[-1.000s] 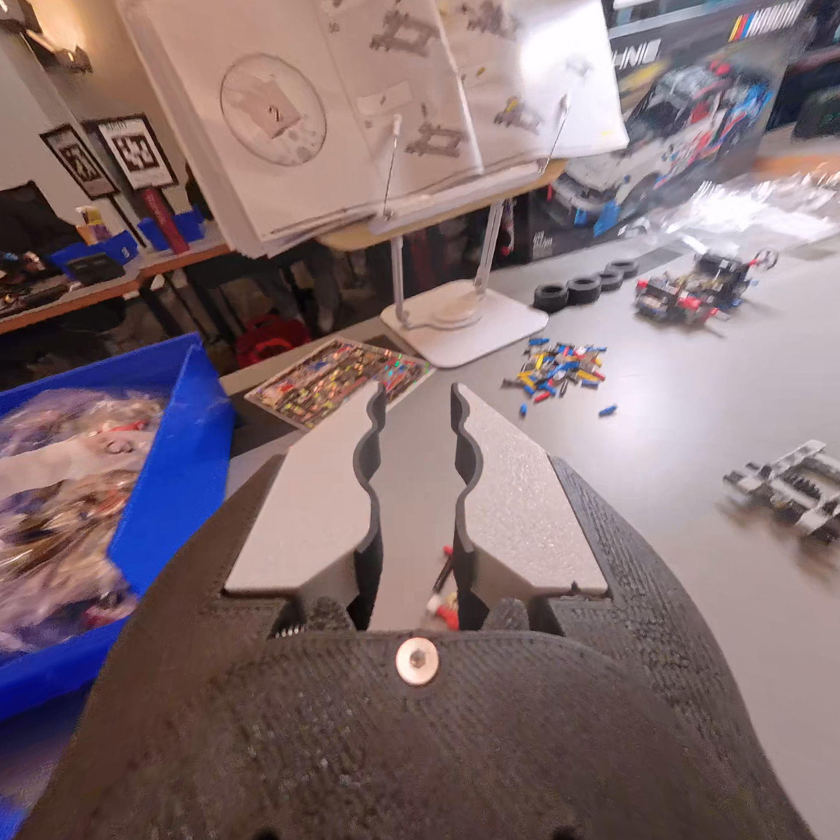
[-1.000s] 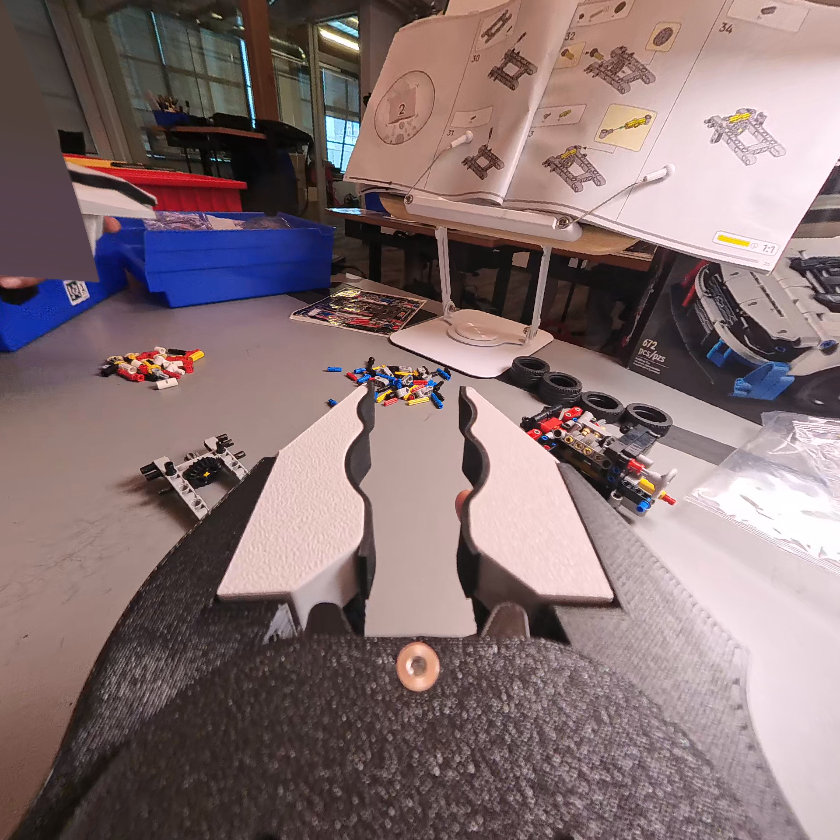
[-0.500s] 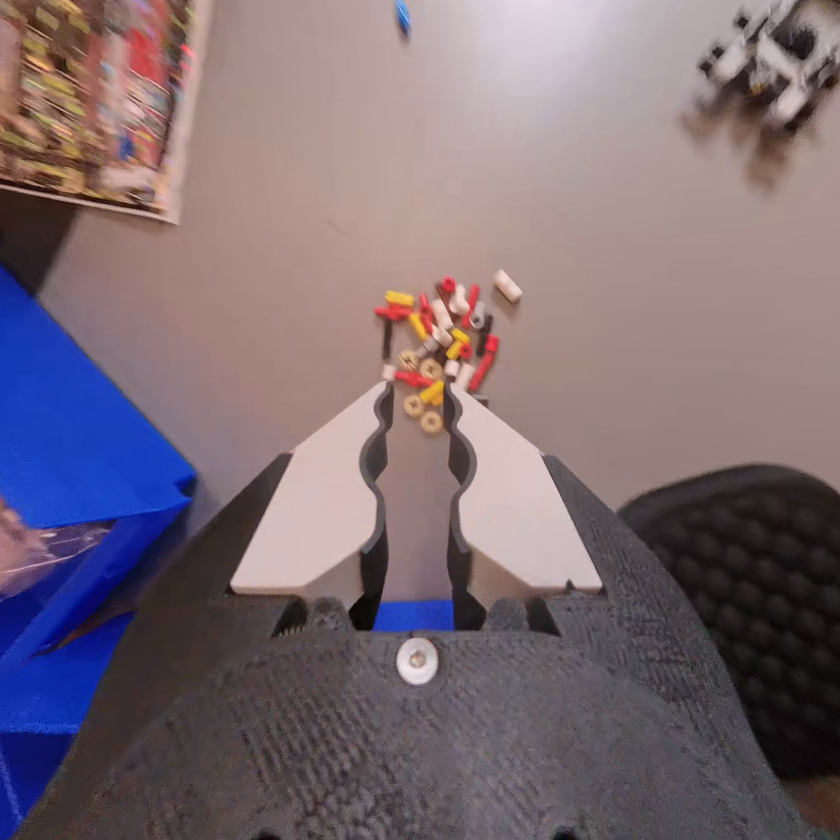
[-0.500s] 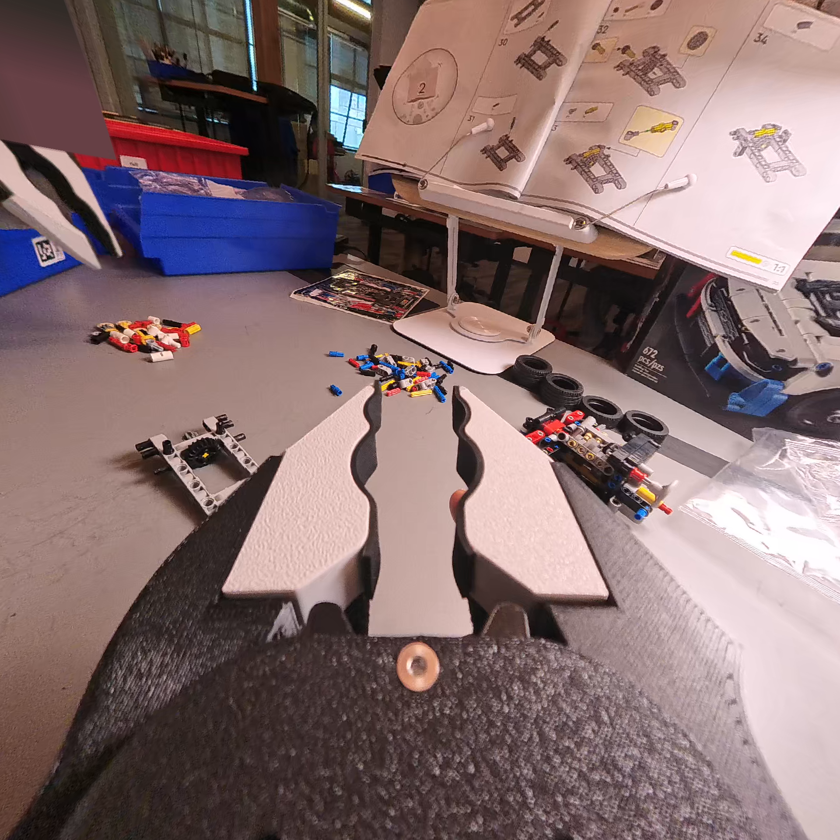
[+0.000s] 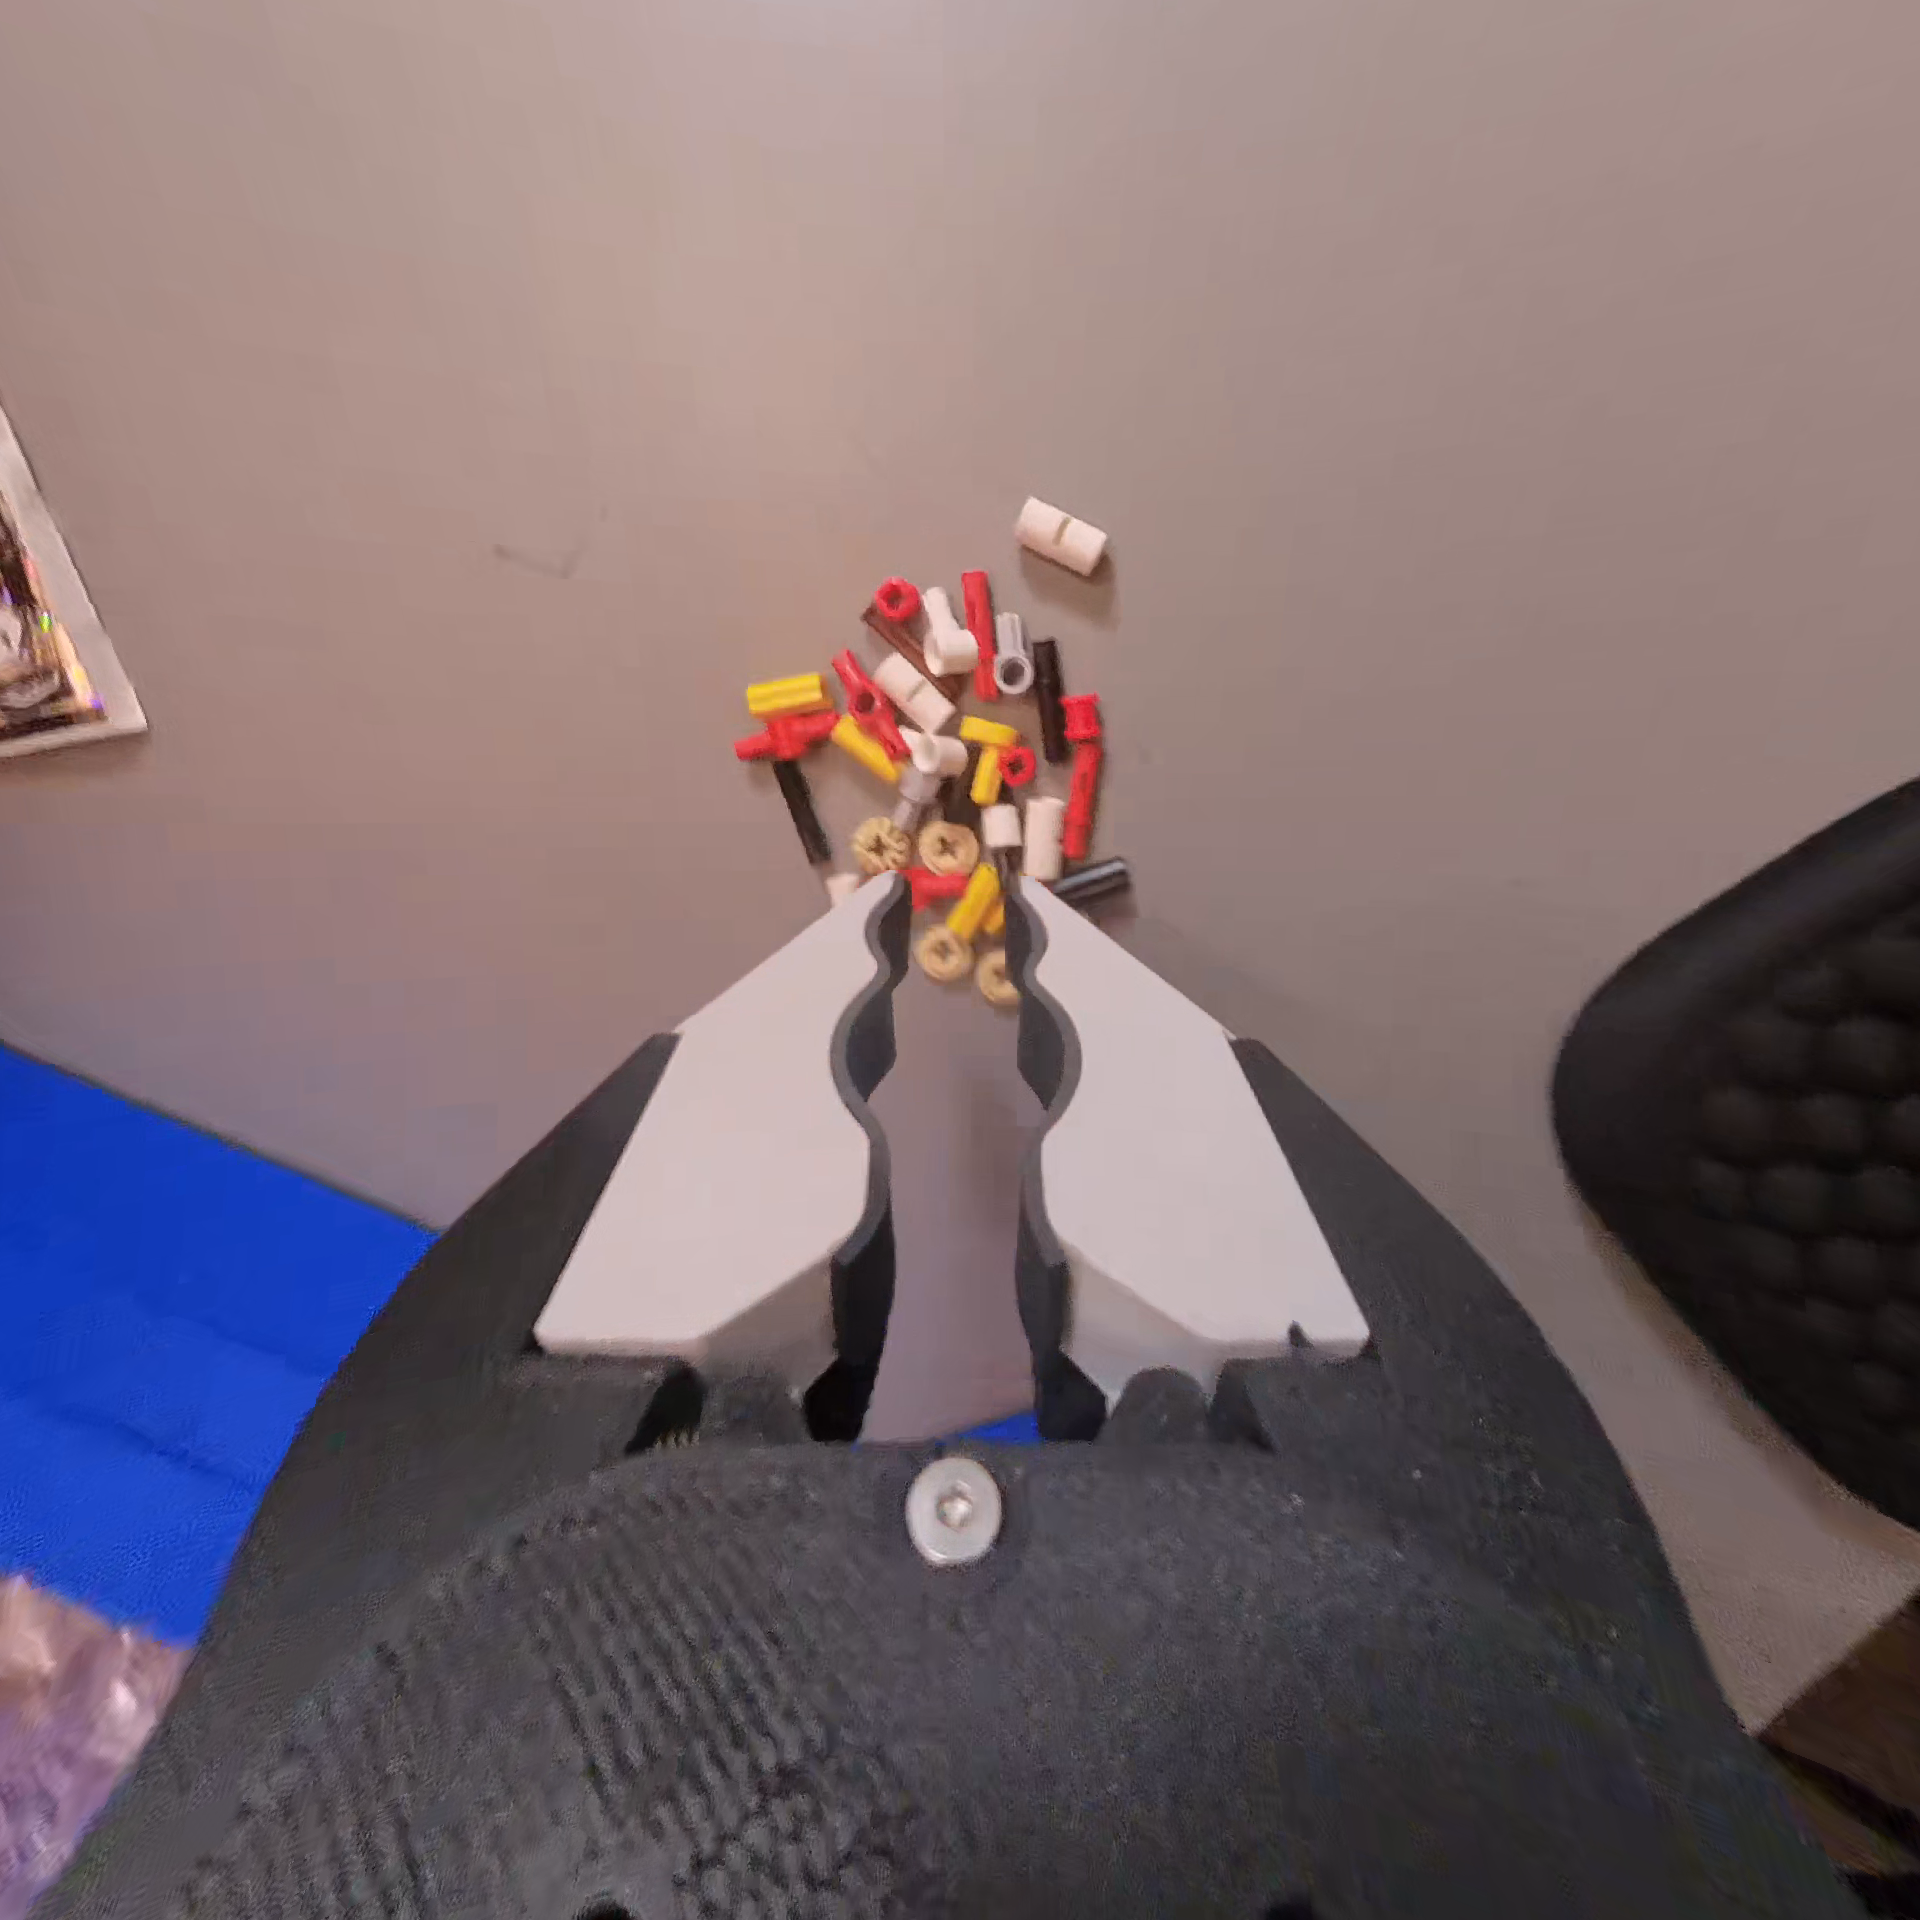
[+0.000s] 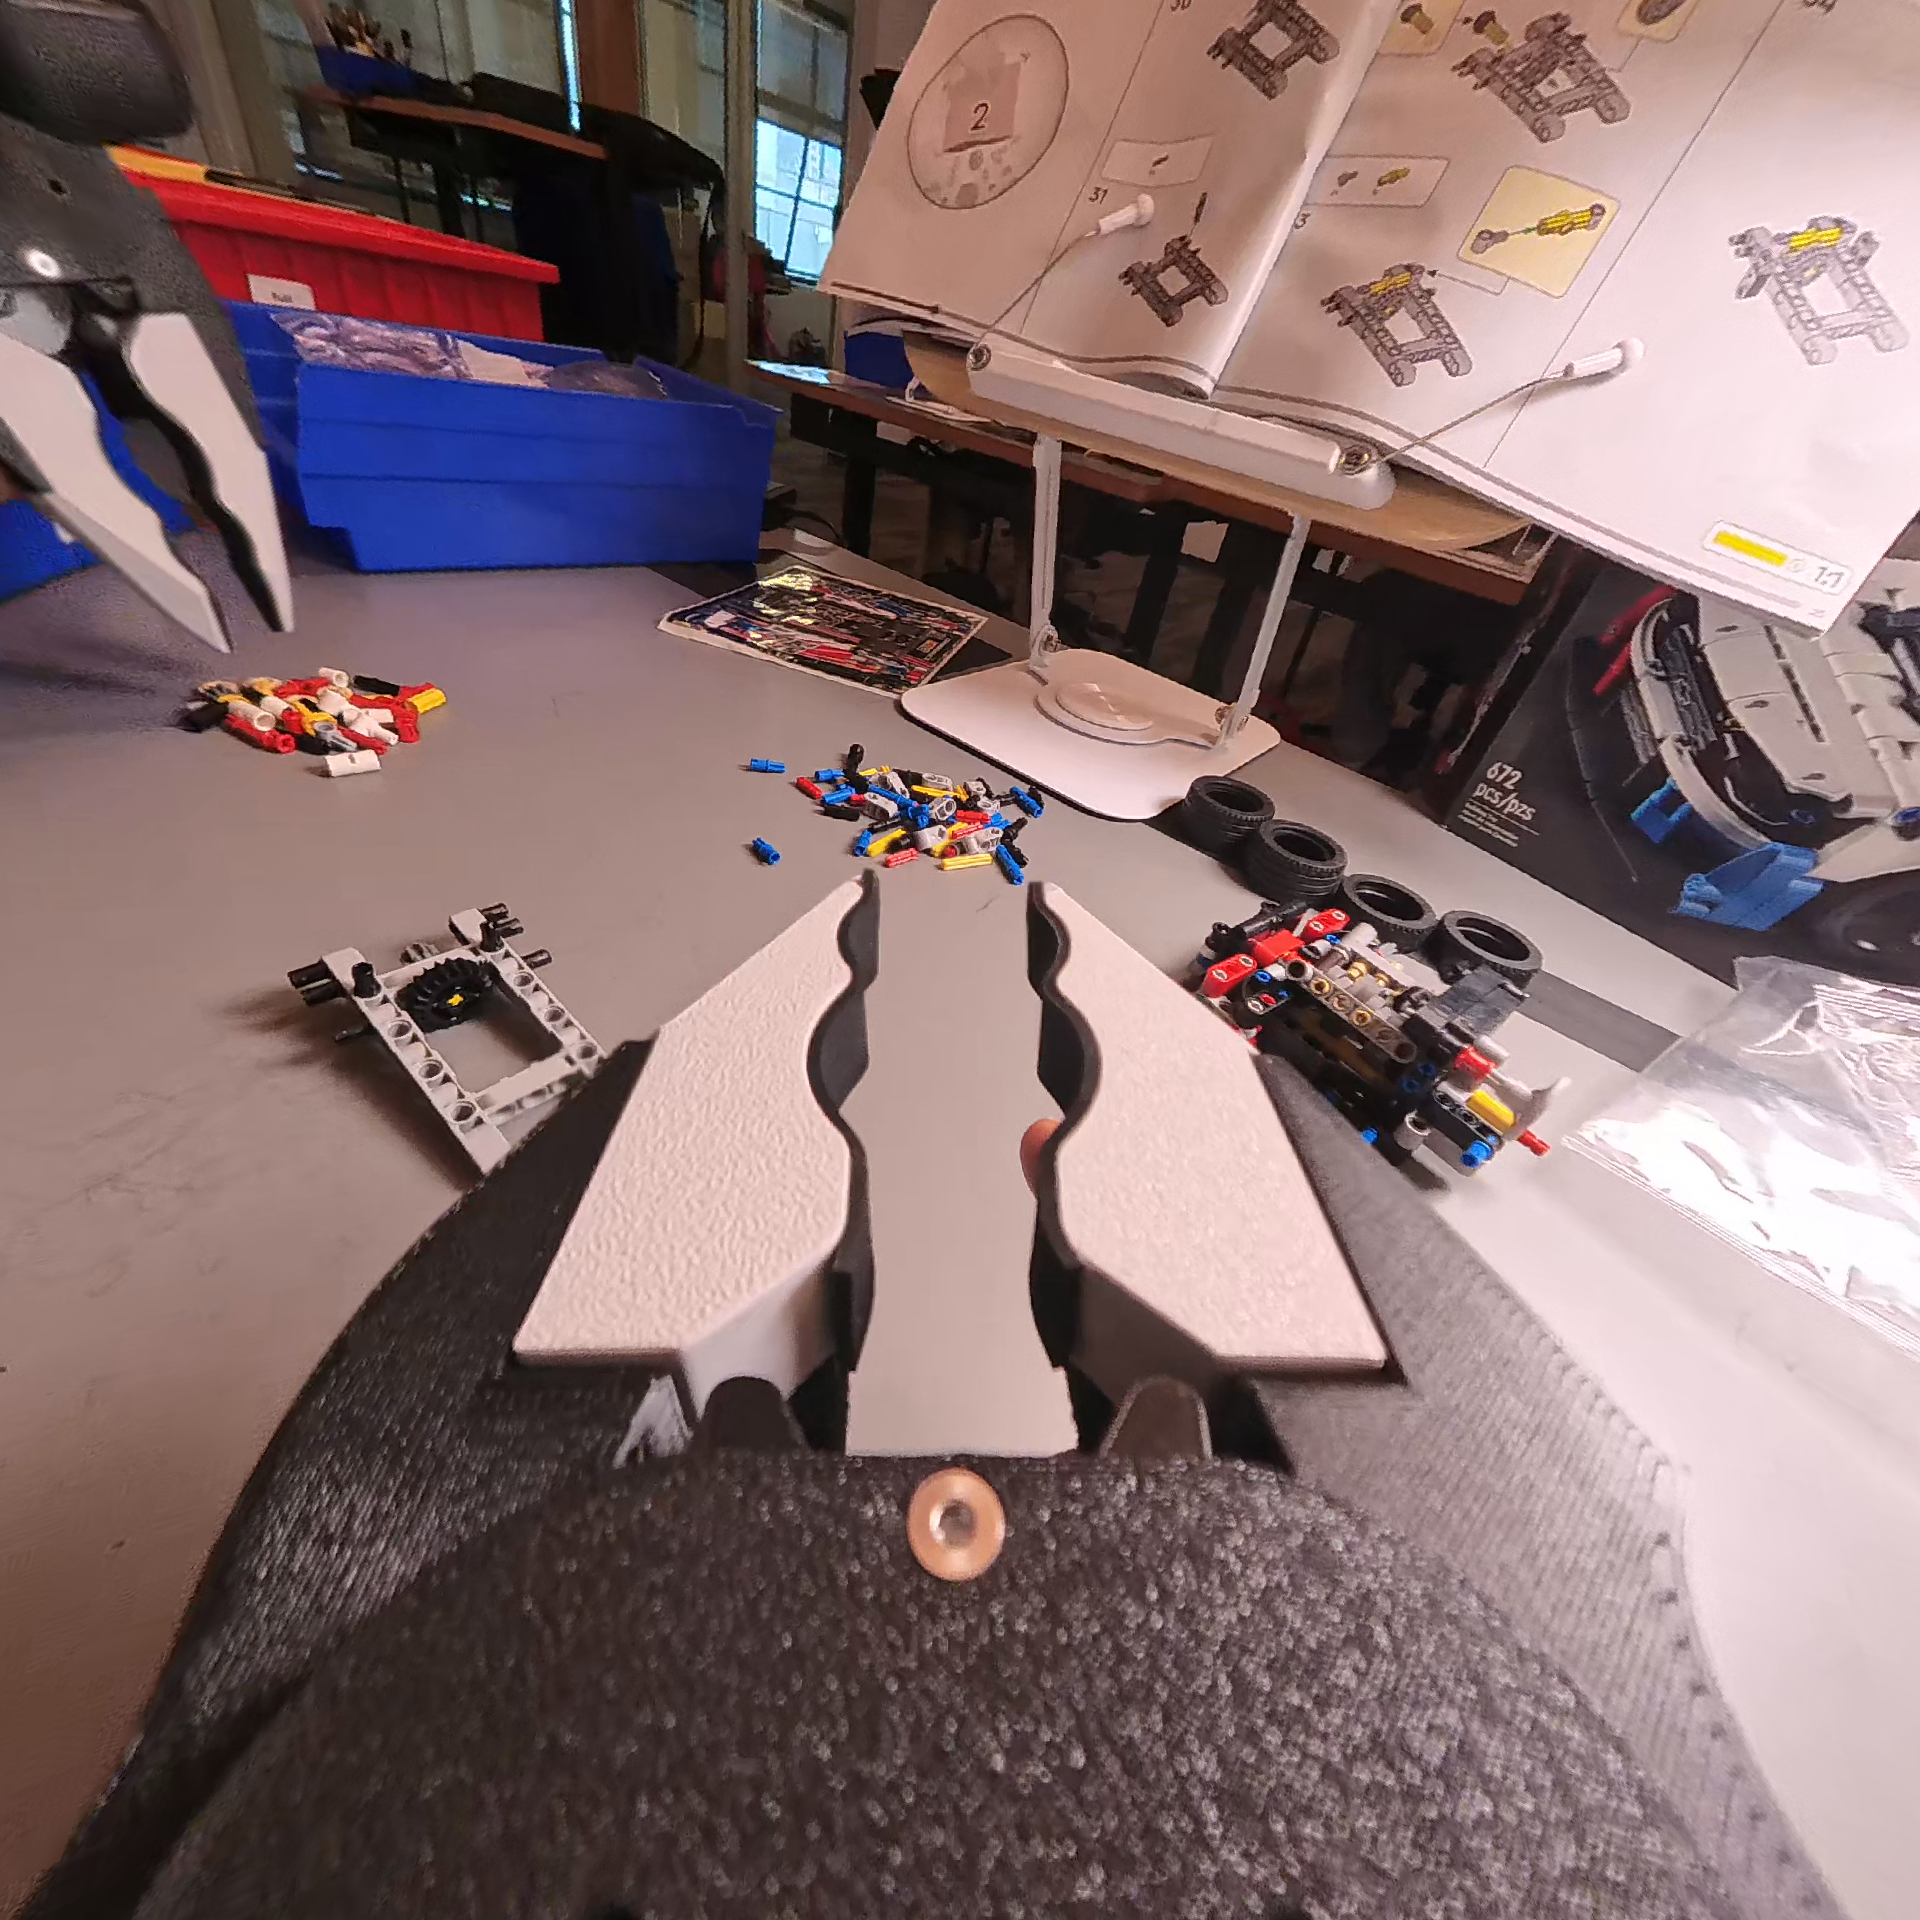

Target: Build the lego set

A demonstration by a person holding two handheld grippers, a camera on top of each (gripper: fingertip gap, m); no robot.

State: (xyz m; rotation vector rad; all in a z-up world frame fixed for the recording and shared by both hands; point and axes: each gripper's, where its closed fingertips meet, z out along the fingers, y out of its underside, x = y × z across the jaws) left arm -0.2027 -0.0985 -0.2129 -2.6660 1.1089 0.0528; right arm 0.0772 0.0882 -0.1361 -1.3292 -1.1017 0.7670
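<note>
My left gripper [image 5: 954, 891] is open and empty, pointing down over a small pile of red, yellow, white, black and tan pins [image 5: 940, 743] on the grey table. It also shows in the right wrist view [image 6: 249, 623], just above the same pile [image 6: 312, 712]. My right gripper [image 6: 948, 896] is open and empty, low over the table. A grey frame with a black gear [image 6: 452, 1023] lies to its left. A partly built chassis [image 6: 1361, 1023] lies to its right. A pile of blue, yellow and grey pins [image 6: 925, 810] lies ahead.
An instruction booklet [image 6: 1403, 208] stands on a white stand [image 6: 1091, 717]. Several black tyres [image 6: 1351, 883], the set's box [image 6: 1714, 748], a sticker sheet [image 6: 821, 623] and a clear bag [image 6: 1787, 1122] lie around. Blue bins [image 6: 520, 457] stand at the back left. A black chair [image 5: 1766, 1122] is at the table edge. There is about 35 cm between the tips of the two grippers.
My left gripper has tipped from facing the booklet stand to pointing down and has come lower over the red and yellow pile. My right gripper has moved slightly forward and stayed open.
</note>
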